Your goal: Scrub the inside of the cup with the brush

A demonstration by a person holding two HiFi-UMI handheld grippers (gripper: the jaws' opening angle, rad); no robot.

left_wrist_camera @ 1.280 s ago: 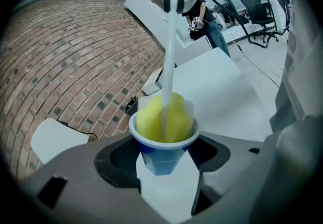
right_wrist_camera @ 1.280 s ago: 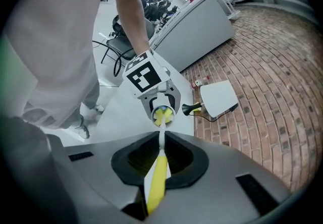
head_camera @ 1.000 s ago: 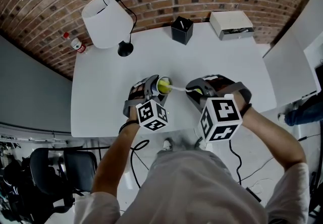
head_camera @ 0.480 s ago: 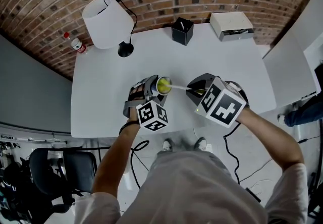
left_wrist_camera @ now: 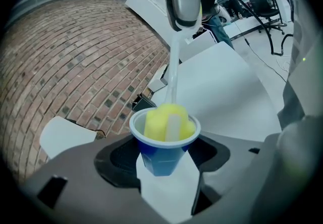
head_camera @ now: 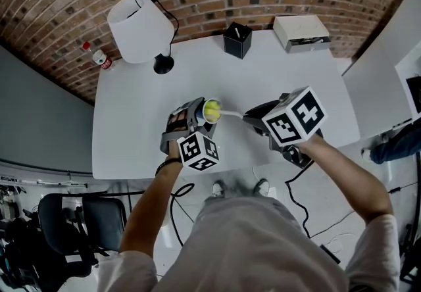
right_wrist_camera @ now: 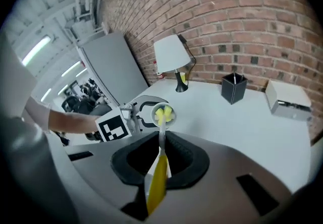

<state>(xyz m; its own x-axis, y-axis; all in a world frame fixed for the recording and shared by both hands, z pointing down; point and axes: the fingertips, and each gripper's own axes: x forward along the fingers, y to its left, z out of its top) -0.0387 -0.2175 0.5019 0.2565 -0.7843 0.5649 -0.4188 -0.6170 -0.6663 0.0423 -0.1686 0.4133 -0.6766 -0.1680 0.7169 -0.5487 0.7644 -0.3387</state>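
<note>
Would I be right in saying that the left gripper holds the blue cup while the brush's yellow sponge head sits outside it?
Not quite: the left gripper view shows the yellow sponge head inside the blue cup, down past its rim. The left gripper does hold the cup, and the right gripper holds the brush.

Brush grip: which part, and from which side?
Grip the brush by its yellow handle, coming from the end away from the cup. The sponge head sits inside the cup, and the stem between is thin. The right gripper holds it there.
</note>
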